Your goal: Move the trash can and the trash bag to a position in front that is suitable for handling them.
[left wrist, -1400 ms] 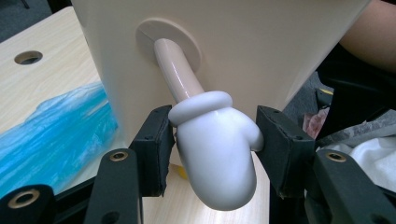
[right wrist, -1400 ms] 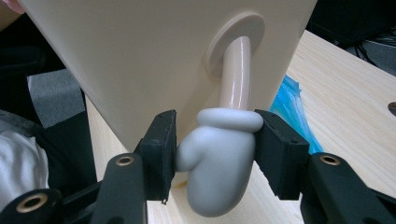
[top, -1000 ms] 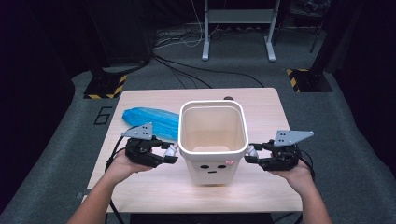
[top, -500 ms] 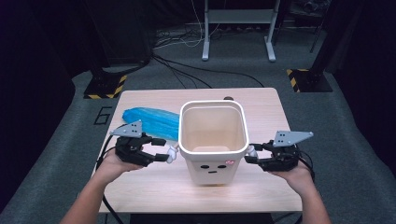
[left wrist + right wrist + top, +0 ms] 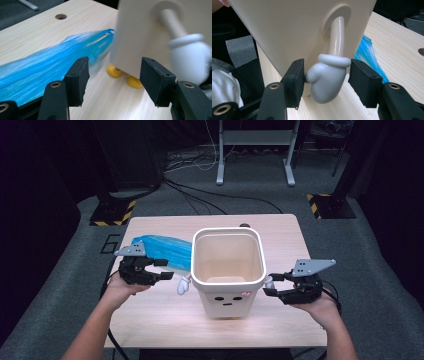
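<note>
Cream bin with mitten-hand arms stands centre of counter. Right gripper at its 3 o'clock: jaws just opening around right mitten, left pad touching. Left gripper at 9 o'clock: jaws apart, empty, beside blue plastic bag.

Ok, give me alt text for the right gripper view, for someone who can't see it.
The right hand-held gripper stands open around the white mitten-shaped hand that hangs on a thin arm from the side of the cream bin; its jaws have just been opening. A blue plastic bag lies on the wooden table behind.
</note>
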Motion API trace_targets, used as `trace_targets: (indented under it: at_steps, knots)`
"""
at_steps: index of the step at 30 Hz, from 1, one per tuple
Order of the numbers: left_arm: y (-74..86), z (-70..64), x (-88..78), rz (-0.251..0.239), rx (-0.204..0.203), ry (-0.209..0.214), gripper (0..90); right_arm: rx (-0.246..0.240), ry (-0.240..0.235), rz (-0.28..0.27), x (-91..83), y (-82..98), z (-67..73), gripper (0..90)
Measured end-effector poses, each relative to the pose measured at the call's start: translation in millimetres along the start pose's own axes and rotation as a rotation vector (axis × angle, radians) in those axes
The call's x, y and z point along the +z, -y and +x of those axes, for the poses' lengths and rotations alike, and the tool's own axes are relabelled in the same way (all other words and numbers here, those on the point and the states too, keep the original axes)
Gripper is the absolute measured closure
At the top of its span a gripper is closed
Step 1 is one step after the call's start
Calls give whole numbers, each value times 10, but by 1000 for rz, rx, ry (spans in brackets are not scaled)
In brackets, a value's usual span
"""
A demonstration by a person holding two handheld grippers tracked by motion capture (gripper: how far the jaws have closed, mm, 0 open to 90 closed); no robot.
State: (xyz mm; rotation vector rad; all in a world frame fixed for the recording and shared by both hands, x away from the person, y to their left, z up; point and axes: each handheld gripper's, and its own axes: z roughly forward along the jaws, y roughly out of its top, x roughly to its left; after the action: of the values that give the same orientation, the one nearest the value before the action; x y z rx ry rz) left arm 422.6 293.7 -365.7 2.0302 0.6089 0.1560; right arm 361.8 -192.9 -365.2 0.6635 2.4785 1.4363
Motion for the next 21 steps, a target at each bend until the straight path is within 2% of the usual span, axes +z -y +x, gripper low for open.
trace_targets:
  at_steps: [5, 7, 21]
  knots:
    - [44, 138, 151, 6, -30, -30, 399, 0, -1, -2, -16, 12, 9, 445]
    - [48, 172, 226, 19, -29, -47, 398, 0, 0, 0, -10, 22, 14, 443]
    - [131, 409, 727, 67, -66, -79, 418, 1, 15, -7, -19, 61, 24, 441]
